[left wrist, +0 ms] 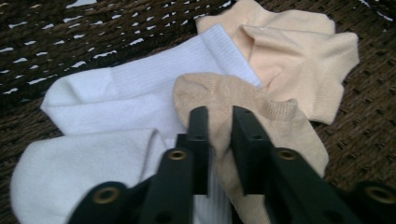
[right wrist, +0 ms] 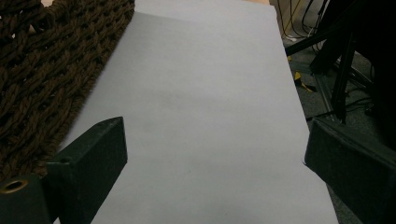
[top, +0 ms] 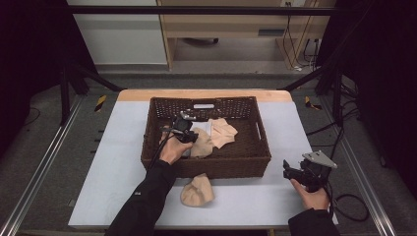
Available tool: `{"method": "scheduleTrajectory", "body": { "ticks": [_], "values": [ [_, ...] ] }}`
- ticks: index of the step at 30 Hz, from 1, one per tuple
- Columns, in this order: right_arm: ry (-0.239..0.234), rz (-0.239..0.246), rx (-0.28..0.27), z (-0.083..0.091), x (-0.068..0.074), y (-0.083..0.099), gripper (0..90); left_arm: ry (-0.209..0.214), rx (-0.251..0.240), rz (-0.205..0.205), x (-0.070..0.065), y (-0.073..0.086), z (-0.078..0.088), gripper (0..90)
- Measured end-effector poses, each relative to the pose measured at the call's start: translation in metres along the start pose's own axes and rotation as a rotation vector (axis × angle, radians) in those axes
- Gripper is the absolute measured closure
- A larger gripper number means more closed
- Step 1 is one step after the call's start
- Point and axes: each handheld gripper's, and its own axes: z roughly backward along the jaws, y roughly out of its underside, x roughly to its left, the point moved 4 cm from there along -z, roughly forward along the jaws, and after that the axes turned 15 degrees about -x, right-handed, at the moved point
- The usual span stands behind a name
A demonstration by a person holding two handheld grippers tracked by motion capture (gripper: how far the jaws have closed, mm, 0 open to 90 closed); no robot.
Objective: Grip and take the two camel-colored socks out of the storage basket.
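The left gripper [left wrist: 219, 126] sits inside the basket [top: 255, 157], its jaws pinched on a fold of a beige sock [left wrist: 261, 135] that lies on a white sock [left wrist: 116, 102]. Another beige sock [left wrist: 299, 60] lies at two o'clock from it. The right gripper [right wrist: 210, 154] hovers over the table [right wrist: 196, 93] at the basket's four o'clock, jaws spread wide, nothing between them

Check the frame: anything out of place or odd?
One beige sock lies on the table in front of the basket, while the others are inside it. In the basket, the left tool is pinching a beige sock lying over a white one. Nothing looks damaged.
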Motion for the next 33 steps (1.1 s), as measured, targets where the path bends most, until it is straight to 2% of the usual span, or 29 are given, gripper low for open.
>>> {"method": "scheduleTrajectory", "body": {
  "ticks": [3, 5, 9, 10, 15, 16, 18, 21, 22, 23, 24, 25, 27, 29, 30, 31, 33],
  "values": [
    [-0.002, -0.001, 0.002, 0.000, 0.000, 0.000, 6.0, 0.012, -0.009, 0.003, -0.001, -0.002, 0.002, 83.6],
    [0.000, -0.002, 0.000, 0.000, -0.001, 0.000, 6.0, 0.027, -0.035, 0.009, -0.002, -0.005, 0.005, 84.0],
    [0.002, -0.007, 0.000, 0.001, -0.001, 0.000, 6.0, 0.055, -0.130, 0.022, -0.003, -0.013, 0.013, 84.3],
    [0.001, -0.003, 0.001, 0.000, -0.001, 0.000, 6.0, 0.055, -0.155, 0.014, -0.004, -0.015, 0.016, 84.3],
    [0.004, -0.007, 0.000, 0.000, -0.001, 0.000, 6.0, 0.055, -0.238, 0.003, -0.006, -0.021, 0.028, 84.3],
    [0.004, -0.006, 0.000, 0.001, -0.001, 0.000, 6.0, 0.054, -0.268, 0.002, -0.007, -0.024, 0.032, 84.4],
    [0.005, -0.005, -0.003, 0.001, -0.002, -0.001, 6.0, 0.055, -0.281, 0.000, -0.008, -0.025, 0.035, 84.4],
    [0.005, -0.007, -0.001, 0.000, -0.002, 0.000, 6.0, 0.066, -0.372, 0.015, -0.009, -0.036, 0.052, 84.4],
    [0.005, -0.007, -0.002, 0.000, -0.002, -0.001, 6.0, 0.063, -0.395, -0.003, -0.008, -0.038, 0.056, 84.4],
    [0.005, -0.006, -0.002, 0.000, -0.002, -0.001, 6.0, 0.063, -0.395, -0.003, -0.008, -0.038, 0.056, 84.4],
    [0.005, -0.006, -0.003, 0.000, -0.002, -0.001, 6.0, 0.056, -0.447, -0.013, -0.007, -0.042, 0.063, 84.4],
    [0.005, -0.006, -0.003, 0.000, -0.002, -0.001, 6.0, 0.056, -0.447, -0.013, -0.007, -0.042, 0.063, 84.5],
    [0.005, -0.008, -0.001, 0.000, -0.002, -0.001, 6.0, 0.058, -0.488, 0.021, -0.006, -0.048, 0.074, 84.6],
    [0.006, -0.008, -0.001, 0.000, -0.002, 0.000, 6.0, 0.058, -0.500, 0.021, -0.005, -0.050, 0.077, 84.6],
    [0.006, -0.008, -0.001, 0.000, -0.002, -0.001, 6.0, 0.063, -0.525, 0.022, -0.006, -0.054, 0.085, 84.6],
    [0.006, -0.008, -0.001, 0.000, -0.002, -0.001, 6.0, 0.063, -0.525, 0.022, -0.006, -0.054, 0.085, 84.6],
    [0.006, -0.006, -0.004, 0.001, -0.002, -0.001, 6.0, 0.074, -0.549, 0.021, -0.008, -0.059, 0.095, 84.6]
  ]
}}
